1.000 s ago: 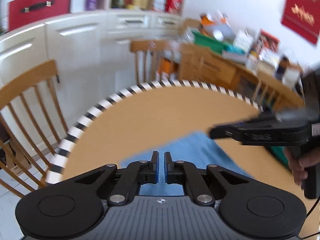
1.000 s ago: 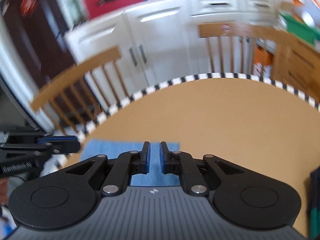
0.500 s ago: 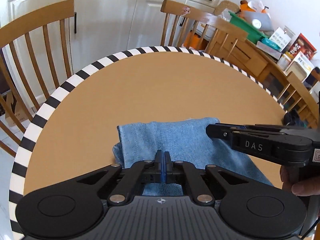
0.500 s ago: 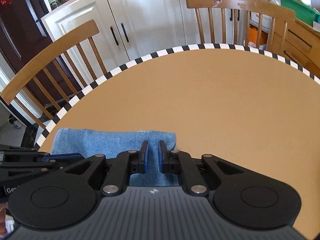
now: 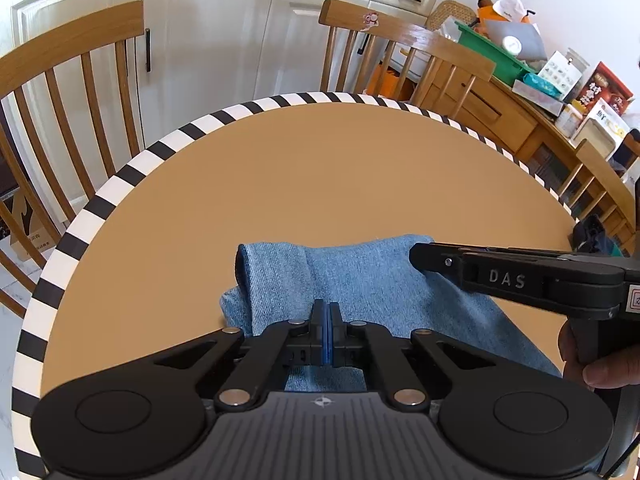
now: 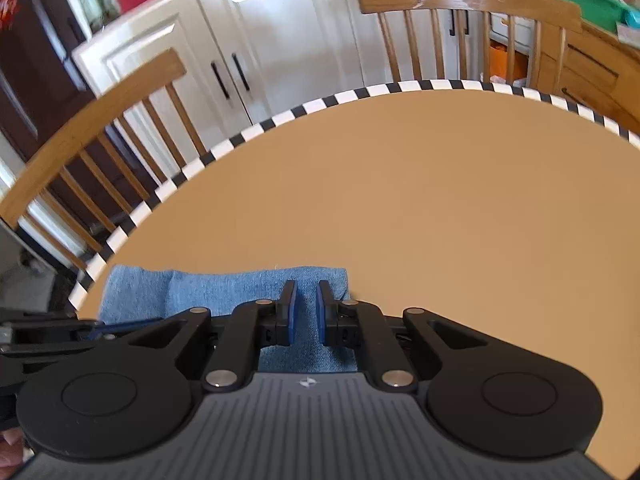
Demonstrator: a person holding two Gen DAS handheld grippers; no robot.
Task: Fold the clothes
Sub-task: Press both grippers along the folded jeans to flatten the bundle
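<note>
A blue denim cloth lies on the round tabletop, close to the near edge and a bit toward the left edge with the black and white stripes. It is already folded over. The far fold runs straight across, and at the left end one layer curls up over another.

The left gripper is pressed shut, with its blue pads together. It sits low over the near part of the cloth. Cloth may be pinched between the pads, but I cannot tell for sure. The right gripper has a small gap between its pads, so it is a little open and holds nothing. It hangs over the right end of the cloth, near the far right corner.

The cloth looks soft and floppy, but thick, like jeans. It is likely a bit heavy for cloth, and it will sag if it is picked up by one spot only. It is not slippery and will not break. The best places to hold it look like the two end corners of one edge, one gripper at each, so that it lifts flat.

A green bin stands on the wooden sideboard past the tabletop, with some things in it. Boxes stand beside it.
</note>
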